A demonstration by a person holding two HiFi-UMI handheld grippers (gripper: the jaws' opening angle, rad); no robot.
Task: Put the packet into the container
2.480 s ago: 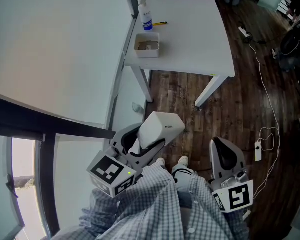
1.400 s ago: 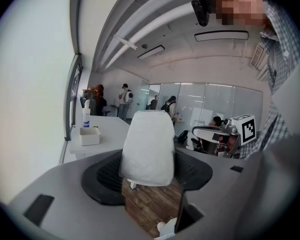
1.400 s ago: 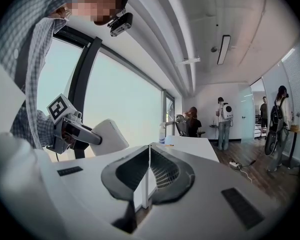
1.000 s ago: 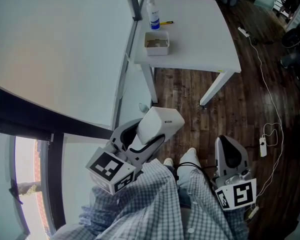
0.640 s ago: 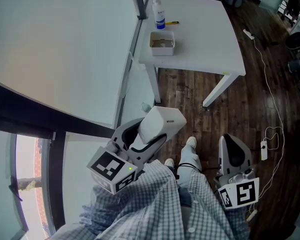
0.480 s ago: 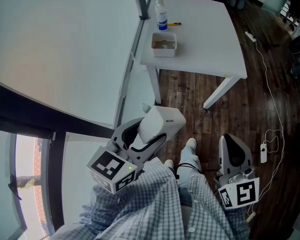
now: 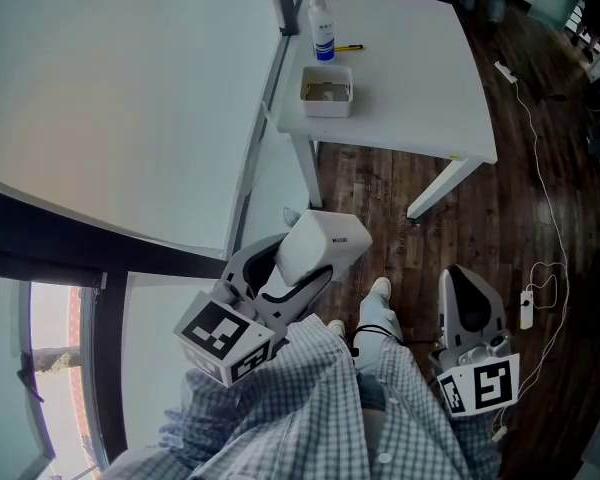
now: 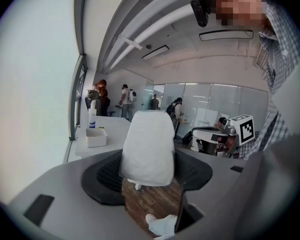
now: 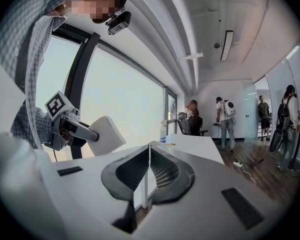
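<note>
A white packet [image 7: 325,248] is clamped between the jaws of my left gripper [image 7: 302,280], held at waist height over the wooden floor. In the left gripper view the packet [image 8: 145,149] fills the gap between the jaws and hides the fingertips. The container, a small white open tub [image 7: 326,107], stands near the left edge of a white table [image 7: 410,68] a few steps ahead; it also shows in the left gripper view [image 8: 96,138]. My right gripper [image 7: 464,313] hangs at my right side, shut with nothing in it; its pads meet in the right gripper view [image 9: 146,174].
A spray bottle [image 7: 321,23] and a pen [image 7: 348,47] stand behind the tub. A window wall runs along the left. Cables [image 7: 550,228] and a power strip [image 7: 525,308] lie on the floor at the right. Several people stand far across the room [image 9: 225,121].
The table with the tub has shifted right and slightly nearer in the head view as the person steps forward. Both grippers keep their pose; the packet stays in the left jaws.
</note>
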